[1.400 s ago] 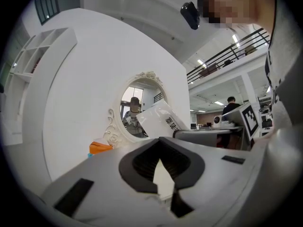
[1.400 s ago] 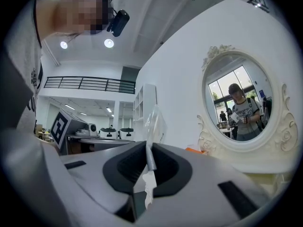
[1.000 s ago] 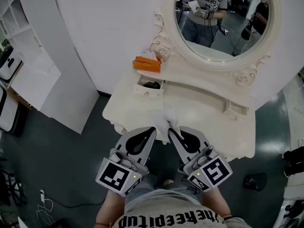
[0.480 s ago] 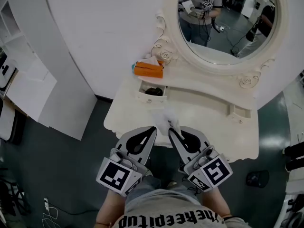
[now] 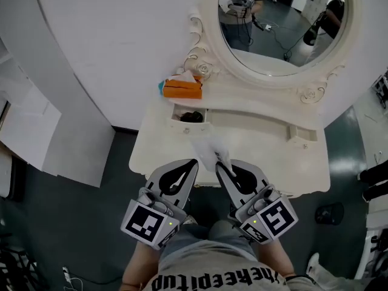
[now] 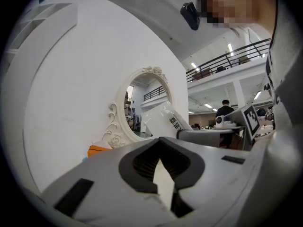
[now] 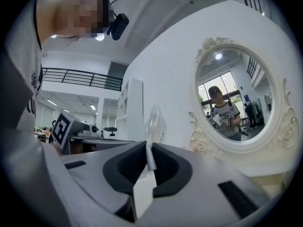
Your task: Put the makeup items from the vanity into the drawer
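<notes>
Right gripper (image 5: pixel 219 165) is clamped on 1 white packet (image 5: pixel 211 149), held over the front of the vanity (image 5: pixel 267 144). Left gripper (image 5: pixel 193 162) is alongside with jaws together, empty. 1 small drawer (image 5: pixel 185 123) stands open beyond the packet, with an orange box (image 5: pixel 182 88) behind it.

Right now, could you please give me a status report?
Right gripper jaws shut on white plastic packet. Left gripper shut, empty. Small cream drawer open, nothing blocking.
</notes>
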Motion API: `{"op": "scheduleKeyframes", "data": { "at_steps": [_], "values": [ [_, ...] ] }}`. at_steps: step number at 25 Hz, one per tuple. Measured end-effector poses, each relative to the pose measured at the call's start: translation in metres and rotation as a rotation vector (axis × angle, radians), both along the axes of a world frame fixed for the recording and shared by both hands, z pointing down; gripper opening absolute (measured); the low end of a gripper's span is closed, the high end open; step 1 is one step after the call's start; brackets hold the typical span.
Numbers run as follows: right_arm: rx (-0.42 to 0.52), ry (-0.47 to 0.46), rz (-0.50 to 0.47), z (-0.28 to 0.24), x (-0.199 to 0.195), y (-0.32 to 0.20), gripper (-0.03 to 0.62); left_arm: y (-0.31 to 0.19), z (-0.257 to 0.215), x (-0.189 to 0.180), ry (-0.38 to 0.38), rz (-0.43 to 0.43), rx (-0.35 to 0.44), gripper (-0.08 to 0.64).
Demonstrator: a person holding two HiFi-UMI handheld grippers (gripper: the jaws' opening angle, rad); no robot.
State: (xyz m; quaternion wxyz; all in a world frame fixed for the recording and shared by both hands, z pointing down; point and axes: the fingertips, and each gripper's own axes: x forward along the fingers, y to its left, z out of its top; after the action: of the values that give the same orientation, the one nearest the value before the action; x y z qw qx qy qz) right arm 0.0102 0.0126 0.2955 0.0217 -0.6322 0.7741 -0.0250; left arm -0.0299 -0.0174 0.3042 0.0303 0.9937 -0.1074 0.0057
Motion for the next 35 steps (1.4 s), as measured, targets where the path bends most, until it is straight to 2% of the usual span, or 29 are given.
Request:
{"op": "scheduleKeyframes", "data": {
  "at_steps": [5,11,15,19,27,35],
  "values": [
    [-0.012,0.007,0.035,0.002,0.005,0.006,0.044,0.005,0.003,0.004,0.005,0.033,-0.013,0.022],
    [-0.016,0.018,0.026,0.002,0.006,0.002,0.044,0.002,0.004,0.006,0.011,0.032,-0.018,0.023],
    [-0.019,0.034,-0.002,0.001,0.006,-0.014,0.044,-0.013,0.006,0.003,-0.003,-0.003,-0.040,0.023],
    [-0.023,0.052,-0.023,0.001,0.010,-0.030,0.044,-0.031,0.002,0.003,0.015,-0.037,-0.022,0.022],
    [-0.040,0.068,-0.068,0.000,0.036,-0.065,0.044,-0.064,-0.001,0.014,0.017,-0.109,-0.031,0.023],
    [-0.050,0.075,-0.145,0.001,0.056,-0.105,0.044,-0.097,-0.001,0.020,0.021,-0.216,-0.040,0.023]
  ]
}}
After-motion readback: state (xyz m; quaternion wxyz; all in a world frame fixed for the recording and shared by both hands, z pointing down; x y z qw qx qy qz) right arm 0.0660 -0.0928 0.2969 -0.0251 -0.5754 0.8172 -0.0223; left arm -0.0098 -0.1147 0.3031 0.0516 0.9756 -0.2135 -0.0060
